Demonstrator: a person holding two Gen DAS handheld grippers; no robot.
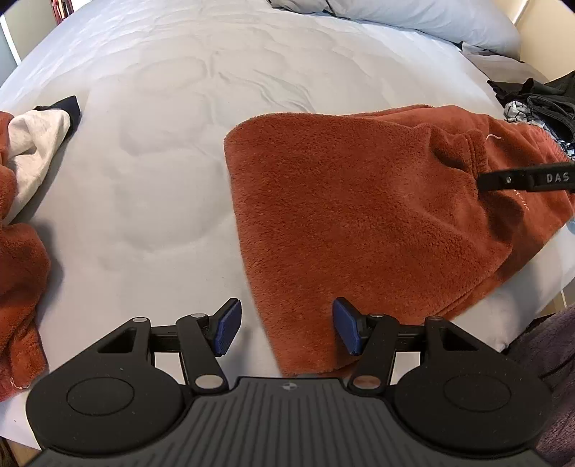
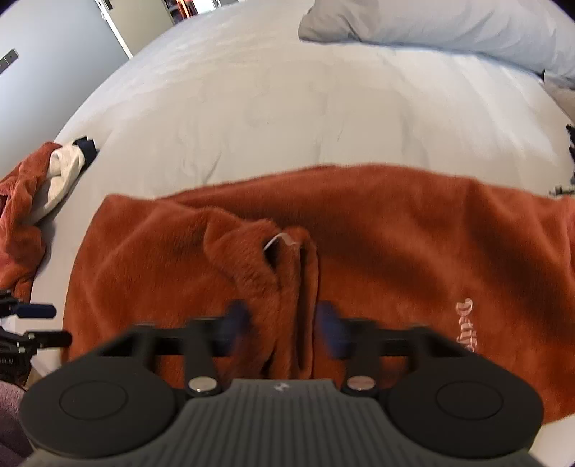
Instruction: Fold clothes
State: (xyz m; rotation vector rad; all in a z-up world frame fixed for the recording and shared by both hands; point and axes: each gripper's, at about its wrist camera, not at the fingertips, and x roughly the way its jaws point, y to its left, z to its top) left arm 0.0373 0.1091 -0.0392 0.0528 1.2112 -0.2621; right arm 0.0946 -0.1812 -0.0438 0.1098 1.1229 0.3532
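A rust-orange fleece garment (image 1: 359,215) lies spread on the bed (image 1: 161,161), whose pale grey cover is lightly wrinkled. The left hand-held gripper (image 1: 286,328) points down over the near left edge of that fleece with its jaws parted: the right blue pad (image 1: 345,327) sits over the fabric, the left one over bare bedcover, and neither presses on anything, so it holds nothing. Ahead of it and to its right, a finger of the right hand-held gripper (image 2: 282,325) reaches in over a bunched ridge of the fleece. In the right wrist view that gripper is blurred, its jaws standing apart on either side of a raised fold (image 2: 287,287) in the garment; the fold lies between the pads, and whether they touch it cannot be told, though they do not look clamped. A small white loop (image 2: 278,240) shows at the top of the fold, and pale lettering (image 2: 467,323) runs down the fleece to the right of this gripper. Far to the left of both grippers lies another heap: more rust fleece (image 1: 18,269) with a white garment (image 1: 36,143) and a dark piece on it. Dark clothes (image 1: 539,104) are piled at the far right of the left gripper, and pillows (image 2: 449,28) lie at the far end of the bed. No container is in view.
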